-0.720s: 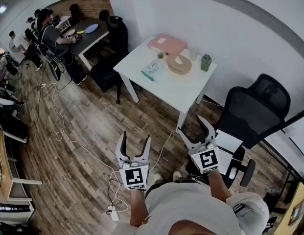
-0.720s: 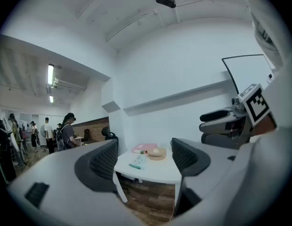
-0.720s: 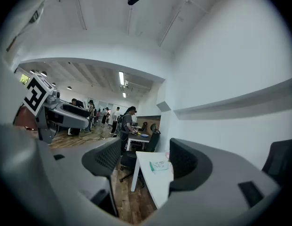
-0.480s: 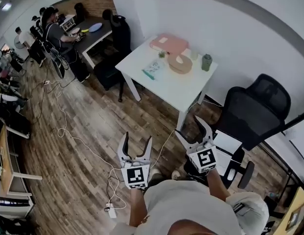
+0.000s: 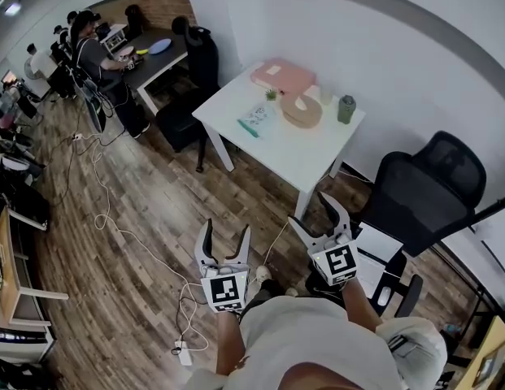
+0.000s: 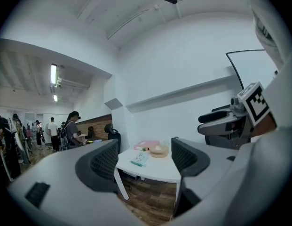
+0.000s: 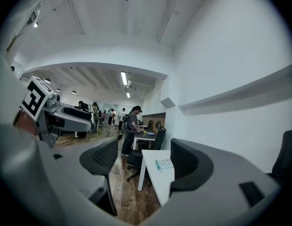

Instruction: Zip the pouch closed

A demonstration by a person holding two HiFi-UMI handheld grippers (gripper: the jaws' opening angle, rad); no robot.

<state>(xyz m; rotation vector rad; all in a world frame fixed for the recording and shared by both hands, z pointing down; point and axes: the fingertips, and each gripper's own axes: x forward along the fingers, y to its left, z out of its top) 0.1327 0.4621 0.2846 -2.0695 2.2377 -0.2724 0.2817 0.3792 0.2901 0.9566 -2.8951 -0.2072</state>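
A teal-and-white pouch (image 5: 255, 119) lies flat on the white table (image 5: 294, 154) some way ahead of me. It shows small between the jaws in the left gripper view (image 6: 139, 159) and the right gripper view (image 7: 164, 164). My left gripper (image 5: 224, 246) is held level over the wood floor, open and empty. My right gripper (image 5: 315, 213) is beside it, nearer the table's front corner, also open and empty. Each gripper shows in the other's view: the right gripper (image 6: 229, 124) and the left gripper (image 7: 59, 114).
Also on the table are a pink case (image 5: 282, 75), a round tan object (image 5: 299, 110), a small plant (image 5: 271, 94) and a green bottle (image 5: 346, 108). A black office chair (image 5: 429, 189) stands to the right. Cables (image 5: 114, 227) trail over the floor. People sit at a desk (image 5: 150, 59) far left.
The view has drifted a little, with the table sitting slightly lower right in it. Both grippers stay open, empty and side by side in front of me.
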